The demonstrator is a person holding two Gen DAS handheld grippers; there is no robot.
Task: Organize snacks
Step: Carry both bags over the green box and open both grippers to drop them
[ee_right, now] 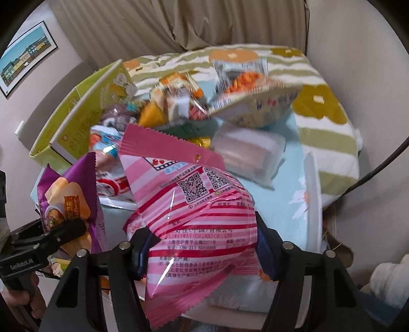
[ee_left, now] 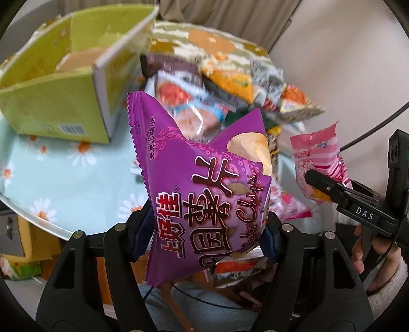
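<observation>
Here, purple chip bag [ee_left: 204, 194] between left claw [ee_left: 208, 229] pads

Framed pic [ee_right: 26, 55] on wall, beige curtain [ee_right: 179, 23] behind, daisy tablecloth [ee_left: 66, 163].

left gripper [ee_left: 208, 232]: matte black plastic arms, silver screws, dark blue pads. right gripper [ee_right: 202, 251]: same build, white "das" marking on side, black cable behind, fuzzy white sleeve [ee_left: 391, 286] at handle.

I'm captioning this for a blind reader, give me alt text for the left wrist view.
A purple chip bag is clamped in the left tongs above a daisy-print tablecloth. Behind it sit an open green box and a heap of snack packets.
</observation>
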